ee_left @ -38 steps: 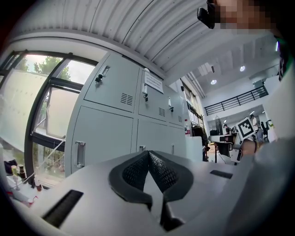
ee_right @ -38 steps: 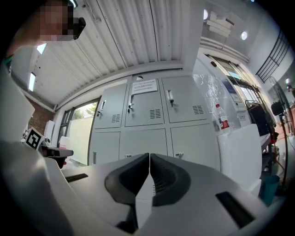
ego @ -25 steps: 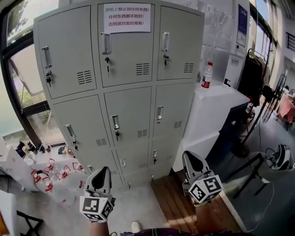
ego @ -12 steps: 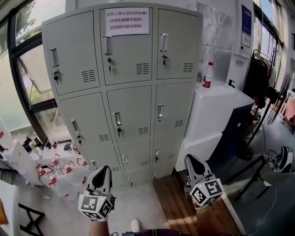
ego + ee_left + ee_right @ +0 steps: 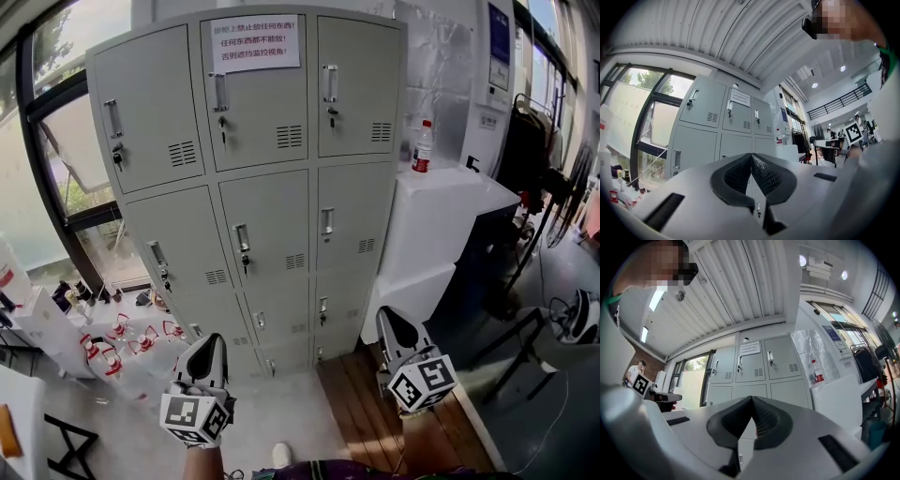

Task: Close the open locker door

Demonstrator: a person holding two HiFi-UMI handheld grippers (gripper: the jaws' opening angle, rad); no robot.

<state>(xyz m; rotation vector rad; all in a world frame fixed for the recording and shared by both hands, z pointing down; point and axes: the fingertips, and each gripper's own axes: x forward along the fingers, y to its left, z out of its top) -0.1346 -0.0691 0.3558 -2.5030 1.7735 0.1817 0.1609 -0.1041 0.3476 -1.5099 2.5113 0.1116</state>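
Head view: the grey lockers (image 5: 253,178) stand far ahead, three columns wide. Every one of their doors (image 5: 267,230) that shows lies flush with the front. The left gripper (image 5: 212,341) and the right gripper (image 5: 385,317) are held near and low, side by side and well apart from the lockers, touching nothing. Only this view shows the lower rows of doors and the wooden floor (image 5: 366,412). A paper notice (image 5: 255,43) on the top middle door carries three lines of red Chinese print, the first reading "货柜上禁止放任何东西!". A bottle (image 5: 424,148) with a red label stands on the white counter (image 5: 450,216) to the right. A window (image 5: 56,141) lies to the left.

Left gripper view: the black fingers (image 5: 764,173) are clenched together with nothing between them. The lockers (image 5: 703,126) rise far beyond their tips. The notice (image 5: 739,98) is too small to read here. Only this view shows the right gripper's marker cube (image 5: 853,132) from the side.

Right gripper view: these fingers (image 5: 766,420) are likewise pressed together on nothing. The lockers (image 5: 780,364) are far beyond them, the bottle (image 5: 817,372) to their right, and the ceiling overhead.
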